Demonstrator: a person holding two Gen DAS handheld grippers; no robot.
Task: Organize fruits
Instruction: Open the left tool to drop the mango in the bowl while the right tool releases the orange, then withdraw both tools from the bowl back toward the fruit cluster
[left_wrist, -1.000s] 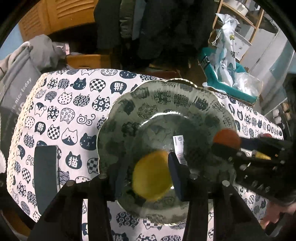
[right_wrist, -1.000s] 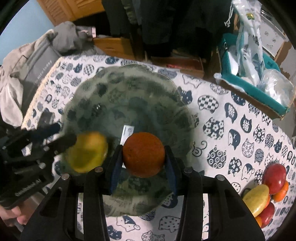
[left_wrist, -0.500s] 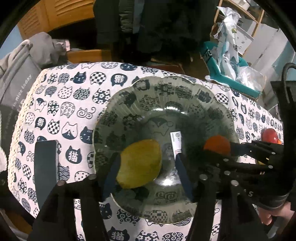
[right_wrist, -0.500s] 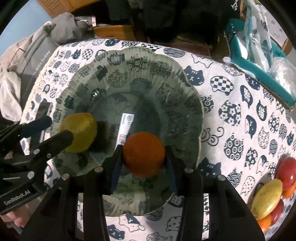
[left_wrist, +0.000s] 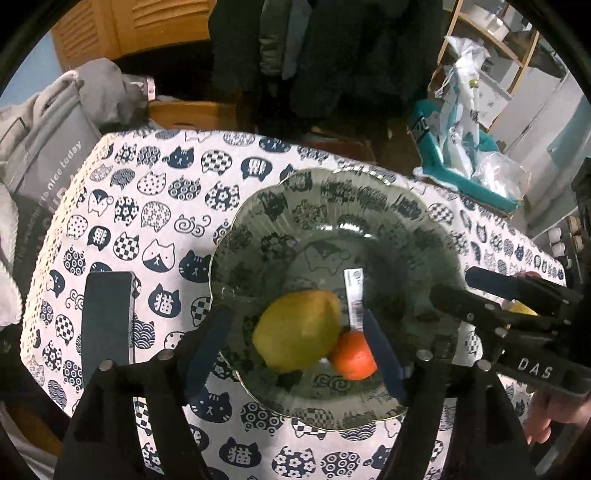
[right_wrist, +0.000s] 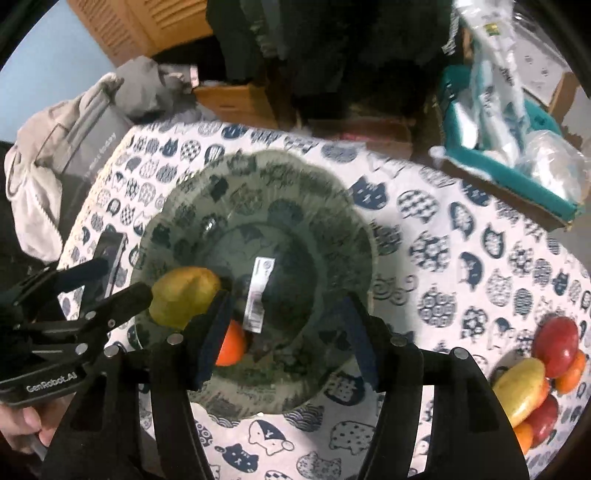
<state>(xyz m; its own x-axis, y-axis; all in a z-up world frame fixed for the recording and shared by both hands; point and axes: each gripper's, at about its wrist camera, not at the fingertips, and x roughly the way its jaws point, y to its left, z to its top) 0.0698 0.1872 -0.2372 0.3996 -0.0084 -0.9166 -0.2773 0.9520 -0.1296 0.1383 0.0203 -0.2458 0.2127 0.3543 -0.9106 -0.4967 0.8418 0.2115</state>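
Note:
A glass plate (left_wrist: 369, 206) (right_wrist: 295, 192) with a cat pattern lies on the cat-print tablecloth. In it a yellow fruit (left_wrist: 295, 328) (right_wrist: 184, 297) and a small orange (left_wrist: 352, 356) (right_wrist: 231, 345) rest side by side, touching. My left gripper (left_wrist: 297, 347) hangs over them with its jaws opening; the yellow fruit lies between the fingers and the pads stand off it. My right gripper (right_wrist: 286, 336) is opening too, with only the plate's floor between its fingers. The orange lies left of it, half hidden behind its left finger (right_wrist: 210, 332).
A pile of red, yellow and orange fruits (right_wrist: 535, 369) lies at the table's right edge. A dark phone (left_wrist: 107, 325) lies left of the plate. A white label (left_wrist: 352, 295) sticks to the plate's floor. A teal tray of bags (left_wrist: 469, 166) stands beyond the table.
Both grippers have gone from shut to open. The yellow fruit and the orange now lie loose in the plate, and the orange has rolled up against the yellow fruit.

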